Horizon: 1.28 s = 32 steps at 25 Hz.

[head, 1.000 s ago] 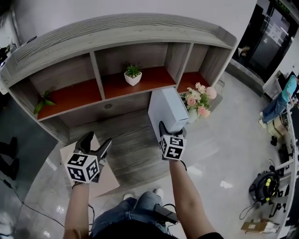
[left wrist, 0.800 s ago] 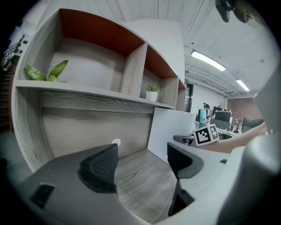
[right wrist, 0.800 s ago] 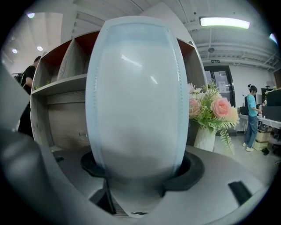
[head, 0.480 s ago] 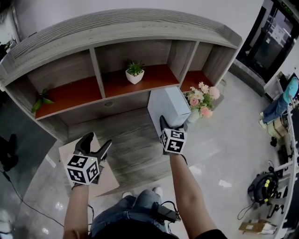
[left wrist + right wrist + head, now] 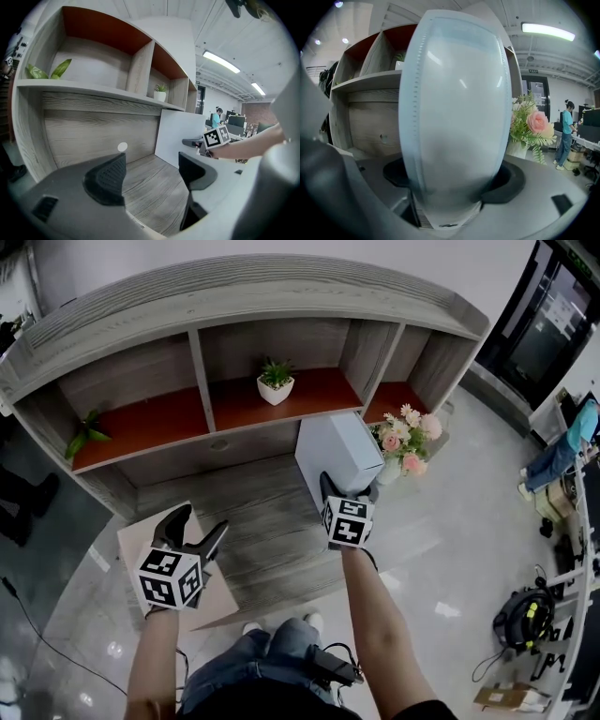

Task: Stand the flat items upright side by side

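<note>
A flat white box (image 5: 333,454) stands upright on the wooden desk surface (image 5: 262,521), in front of the shelf unit. My right gripper (image 5: 347,489) reaches around its near lower edge. In the right gripper view the white box (image 5: 459,112) fills the gap of the right gripper (image 5: 452,183). Its jaws have just been opening, and the pads (image 5: 507,180) sit beside the box without pressing it. My left gripper (image 5: 197,524) hovers open and empty over a flat brown cardboard item (image 5: 139,542) lying at the desk's left. In the left gripper view, the left gripper (image 5: 152,171) points at the white box (image 5: 183,136).
A vase of pink flowers (image 5: 403,442) stands close to the right of the box. A small potted plant (image 5: 275,382) sits in the middle shelf compartment and green leaves (image 5: 86,442) in the left one. A person (image 5: 568,126) stands far off at the right.
Both grippers and the white box stay where they were; only the view has shifted a little.
</note>
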{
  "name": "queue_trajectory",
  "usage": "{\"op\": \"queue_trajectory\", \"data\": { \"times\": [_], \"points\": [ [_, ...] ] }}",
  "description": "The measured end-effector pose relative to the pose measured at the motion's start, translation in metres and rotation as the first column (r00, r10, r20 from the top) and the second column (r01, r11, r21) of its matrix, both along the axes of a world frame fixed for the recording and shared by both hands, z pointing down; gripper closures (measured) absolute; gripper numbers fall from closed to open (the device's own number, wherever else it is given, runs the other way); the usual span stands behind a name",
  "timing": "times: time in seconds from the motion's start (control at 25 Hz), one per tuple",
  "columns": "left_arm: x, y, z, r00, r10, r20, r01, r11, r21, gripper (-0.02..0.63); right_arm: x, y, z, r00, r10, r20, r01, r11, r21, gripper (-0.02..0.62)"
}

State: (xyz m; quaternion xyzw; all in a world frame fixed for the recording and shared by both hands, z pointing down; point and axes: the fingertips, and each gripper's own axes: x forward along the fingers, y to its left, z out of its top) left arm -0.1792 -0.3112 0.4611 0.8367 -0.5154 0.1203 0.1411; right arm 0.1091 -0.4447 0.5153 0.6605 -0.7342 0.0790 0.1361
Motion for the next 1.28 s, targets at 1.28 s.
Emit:
{"op": "queue_trajectory", "data": {
  "times": [1.28],
  "points": [
    [-0.024, 0.059, -0.030, 0.996, -0.074, -0.051, 0.077, 0.995, 0.058, 0.249, -0.018, 0.106, -0.031, 0.991, -0.054, 0.119, 0.058, 0.998, -0.032, 0.190]
  ]
}}
